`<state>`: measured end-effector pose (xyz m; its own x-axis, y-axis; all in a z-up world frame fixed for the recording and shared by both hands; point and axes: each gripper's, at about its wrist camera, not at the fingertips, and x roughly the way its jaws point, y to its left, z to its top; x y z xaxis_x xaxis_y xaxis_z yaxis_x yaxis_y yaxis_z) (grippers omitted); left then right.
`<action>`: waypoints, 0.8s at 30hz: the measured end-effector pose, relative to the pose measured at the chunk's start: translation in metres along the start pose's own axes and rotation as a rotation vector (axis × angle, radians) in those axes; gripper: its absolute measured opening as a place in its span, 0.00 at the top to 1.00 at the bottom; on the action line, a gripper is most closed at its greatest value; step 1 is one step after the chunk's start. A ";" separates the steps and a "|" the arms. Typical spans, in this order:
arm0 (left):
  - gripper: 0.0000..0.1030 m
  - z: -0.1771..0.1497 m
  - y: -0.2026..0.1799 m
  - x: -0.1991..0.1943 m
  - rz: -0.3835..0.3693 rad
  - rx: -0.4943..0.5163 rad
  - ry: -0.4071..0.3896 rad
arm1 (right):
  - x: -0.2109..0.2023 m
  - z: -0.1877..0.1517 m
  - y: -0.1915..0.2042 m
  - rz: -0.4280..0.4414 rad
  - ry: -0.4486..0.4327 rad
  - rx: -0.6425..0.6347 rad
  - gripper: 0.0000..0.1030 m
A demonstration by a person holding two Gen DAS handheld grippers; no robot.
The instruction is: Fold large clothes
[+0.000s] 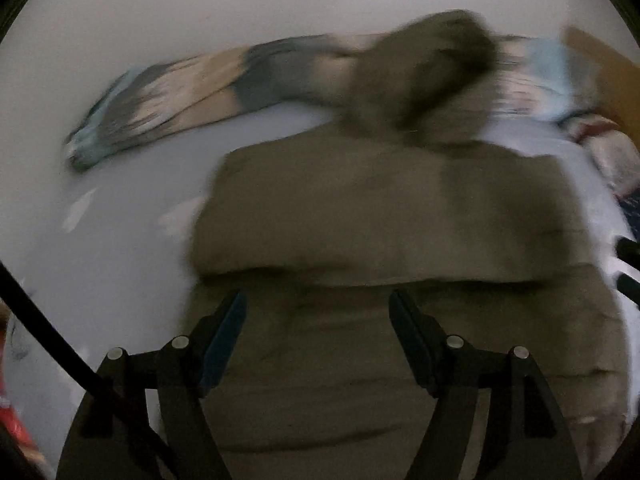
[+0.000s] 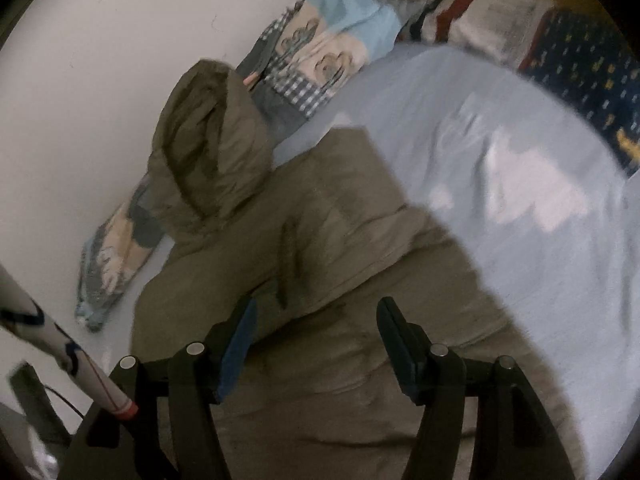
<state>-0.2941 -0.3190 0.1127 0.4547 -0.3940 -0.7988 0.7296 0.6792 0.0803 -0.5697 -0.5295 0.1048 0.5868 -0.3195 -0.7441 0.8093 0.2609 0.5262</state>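
An olive hooded jacket point(image 1: 384, 208) lies partly folded on the pale blue bed sheet point(image 2: 520, 168), its hood point(image 2: 212, 148) at 12 o'clock against the white wall point(image 1: 200, 0). The left gripper point(image 1: 318, 312) and the right gripper point(image 2: 316, 316) both hover above the jacket, jaws apart and holding nothing. A patterned blanket point(image 1: 180, 88) lies bunched along the wall at 10 o'clock.

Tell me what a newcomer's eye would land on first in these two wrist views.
The olive hooded jacket dominates both views, spread on the pale blue bedsheet with its hood toward the white wall and one part folded over. Behind the hood, a patchwork blanket in blue, grey and cream lies along the wall. Both the left gripper and right gripper hang open above the jacket, with nothing between their fingers.
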 end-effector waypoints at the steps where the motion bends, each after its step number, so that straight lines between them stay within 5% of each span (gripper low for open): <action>1: 0.29 0.000 0.012 0.005 -0.008 -0.039 0.017 | 0.004 -0.002 0.002 0.013 0.010 0.004 0.35; 5: 0.29 -0.001 0.037 0.021 -0.031 -0.139 0.016 | 0.022 -0.010 0.005 0.060 0.047 0.035 0.35; 15: 0.29 0.028 0.035 0.029 -0.036 -0.151 -0.069 | 0.062 -0.009 -0.001 0.108 0.079 0.125 0.47; 17: 0.29 0.030 0.040 0.036 -0.026 -0.166 -0.059 | 0.070 -0.009 0.006 0.143 0.094 0.113 0.77; 24: 0.30 0.025 0.051 0.071 -0.192 -0.237 0.060 | 0.038 0.003 0.023 0.099 -0.040 0.008 0.84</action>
<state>-0.2121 -0.3276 0.0752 0.2846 -0.4966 -0.8200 0.6566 0.7242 -0.2107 -0.5289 -0.5382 0.0897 0.6646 -0.3290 -0.6709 0.7472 0.2862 0.5998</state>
